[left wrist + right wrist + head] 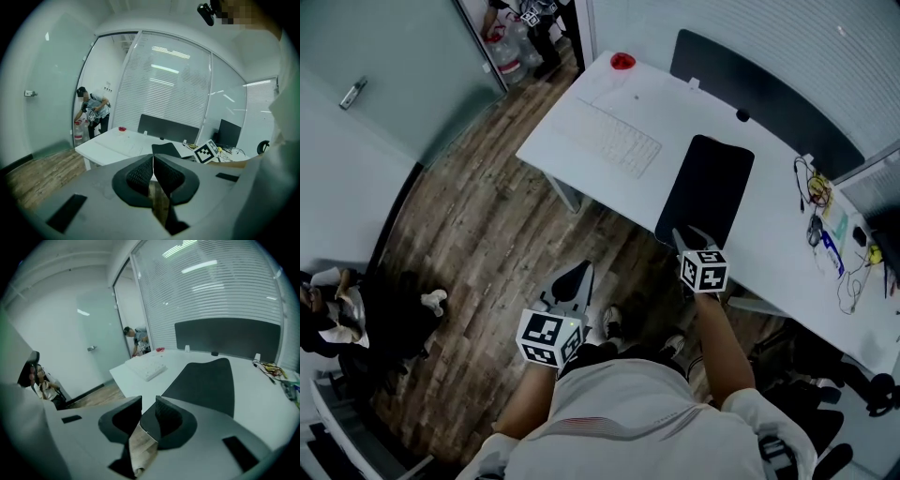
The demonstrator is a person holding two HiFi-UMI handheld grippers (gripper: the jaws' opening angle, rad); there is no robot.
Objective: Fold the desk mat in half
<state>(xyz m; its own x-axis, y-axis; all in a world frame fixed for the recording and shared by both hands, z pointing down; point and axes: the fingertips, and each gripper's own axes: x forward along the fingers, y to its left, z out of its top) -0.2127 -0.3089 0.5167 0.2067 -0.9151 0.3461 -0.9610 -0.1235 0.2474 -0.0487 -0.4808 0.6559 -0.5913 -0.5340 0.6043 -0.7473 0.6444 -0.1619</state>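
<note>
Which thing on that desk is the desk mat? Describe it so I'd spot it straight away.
Start at the long white desk. The desk mat lies on it at the front edge, right of the white keyboard. It is the only black sheet lying flat there.

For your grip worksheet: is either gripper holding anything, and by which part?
Nothing is held: left gripper shut on nothing; right gripper open, nothing between its jaws.
</note>
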